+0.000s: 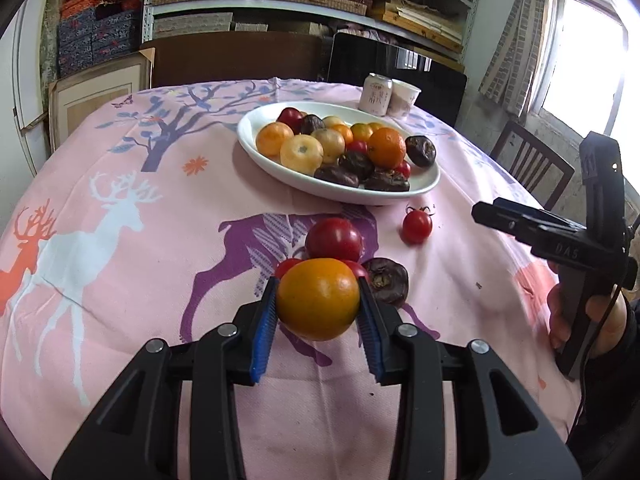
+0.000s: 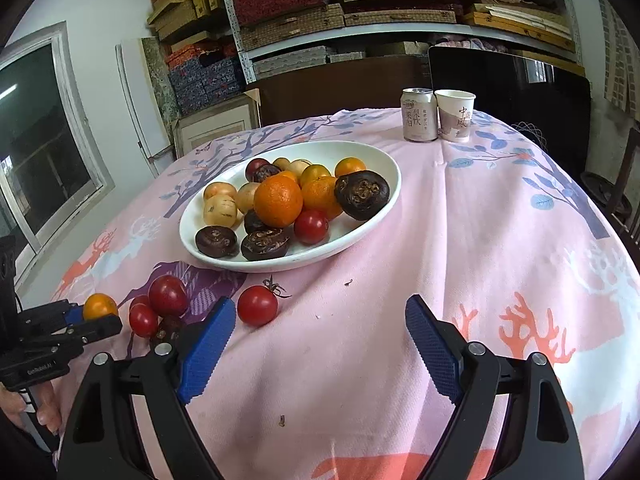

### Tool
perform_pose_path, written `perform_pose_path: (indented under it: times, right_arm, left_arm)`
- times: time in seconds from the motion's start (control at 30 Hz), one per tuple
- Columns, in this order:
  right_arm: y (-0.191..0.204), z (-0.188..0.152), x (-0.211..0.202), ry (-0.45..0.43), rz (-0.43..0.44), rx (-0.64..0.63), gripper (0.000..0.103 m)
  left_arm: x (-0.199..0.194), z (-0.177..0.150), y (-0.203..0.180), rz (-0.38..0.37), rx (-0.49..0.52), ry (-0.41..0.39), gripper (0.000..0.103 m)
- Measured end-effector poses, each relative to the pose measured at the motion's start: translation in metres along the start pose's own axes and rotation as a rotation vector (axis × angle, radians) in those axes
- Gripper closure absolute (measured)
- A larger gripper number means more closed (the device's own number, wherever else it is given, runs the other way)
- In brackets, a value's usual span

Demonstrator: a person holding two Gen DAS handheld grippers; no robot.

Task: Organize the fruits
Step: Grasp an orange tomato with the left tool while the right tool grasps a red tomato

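The left tongs (image 1: 319,300) are clenched on a small orange (image 1: 318,299), both blue pads pressed to its sides, low over the counter (image 1: 120,264) in front of the white oval plate (image 1: 424,182). The orange is near round, with no clear long axis; which way its stem end faces cannot be told. Just behind it on the cloth lie red tomatoes (image 1: 334,239) and one dark brown chestnut (image 1: 387,280); another tomato (image 1: 416,227), stem up, sits apart nearer the plate. The plate's long axis runs slantwise across the counter; it holds oranges, pale yellow fruits, tomatoes and dark chestnuts piled together. A can (image 2: 418,115) and a paper cup (image 2: 455,115) stand upright, touching, at the far edge. The right tongs (image 2: 320,344) are released, gaping wide over bare cloth with nothing between them.
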State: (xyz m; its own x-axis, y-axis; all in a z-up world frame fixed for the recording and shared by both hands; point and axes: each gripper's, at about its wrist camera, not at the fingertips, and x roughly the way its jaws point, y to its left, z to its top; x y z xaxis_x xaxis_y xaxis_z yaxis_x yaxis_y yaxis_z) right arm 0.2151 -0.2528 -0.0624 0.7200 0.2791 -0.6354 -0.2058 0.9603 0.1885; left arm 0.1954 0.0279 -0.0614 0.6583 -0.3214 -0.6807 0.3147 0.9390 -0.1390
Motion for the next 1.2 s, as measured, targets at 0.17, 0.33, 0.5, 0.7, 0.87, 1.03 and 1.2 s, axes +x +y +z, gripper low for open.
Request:
perform_pose_path:
  times: [0.17,0.33,0.5,0.7,0.87,1.03,1.2]
  right_arm:
    - [0.022,-0.001,0.005,0.024,-0.013,-0.083,0.016]
    - [0.047,0.003,0.020,0.080,-0.066,-0.161,0.016]
    - [0.054,0.011,0.050,0.168,-0.088,-0.149,0.027]
    - [0.050,0.013,0.071,0.227,-0.100,-0.113,0.043]
    - [0.058,0.009,0.065,0.206,-0.090,-0.143,0.071]
    - [0.050,0.007,0.055,0.185,-0.044,-0.090,0.072]
    - [0.043,0.005,0.037,0.144,-0.010,-0.057,0.072]
  left_arm:
    - [-0.012,0.001,0.001,0.020,-0.007,-0.061,0.066]
    - [-0.020,0.002,0.008,0.022,-0.029,-0.093,0.066]
    - [-0.025,0.002,0.010,0.008,-0.038,-0.115,0.066]
    - [-0.028,0.002,0.014,0.001,-0.051,-0.123,0.066]
    - [-0.026,0.002,0.014,0.003,-0.051,-0.113,0.066]
    - [-0.025,0.002,0.017,0.006,-0.063,-0.111,0.066]
    - [-0.027,0.003,0.024,0.011,-0.090,-0.122,0.066]
